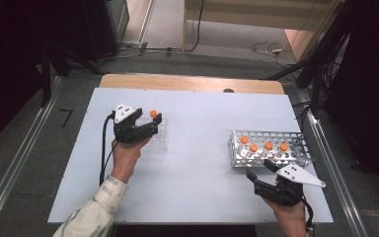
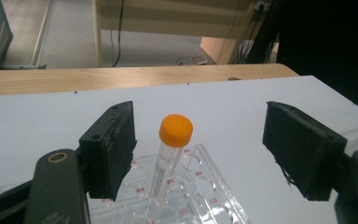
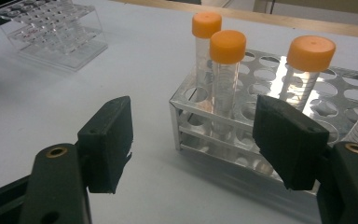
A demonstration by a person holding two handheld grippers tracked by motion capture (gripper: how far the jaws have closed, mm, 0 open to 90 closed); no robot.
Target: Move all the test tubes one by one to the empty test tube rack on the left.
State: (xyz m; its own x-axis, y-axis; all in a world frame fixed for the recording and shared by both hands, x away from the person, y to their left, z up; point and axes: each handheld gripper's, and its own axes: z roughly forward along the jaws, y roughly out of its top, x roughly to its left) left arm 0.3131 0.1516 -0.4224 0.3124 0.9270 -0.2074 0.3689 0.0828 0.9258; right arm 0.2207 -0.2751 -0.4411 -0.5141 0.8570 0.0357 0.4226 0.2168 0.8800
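My left hand-held gripper [image 2: 199, 154] wide around capped tube [image 2: 171, 149] standing in clear rack [image 2: 205, 186], my right hand-held gripper [image 3: 193, 144] wide, empty, near metal rack [image 3: 261, 116] by surface's right edge

clear rack [image 1: 159, 138]: transparent plastic, sitting at the table's 9 o'clock side | lone tube [image 2: 170, 151]: orange-capped, clear, standing upright in the clear rack | metal rack [image 1: 296, 144]: shiny, perforated, lying at 3 o'clock | four tubes [image 1: 254, 148]: orange-capped, standing upright in the metal rack's near-left holes
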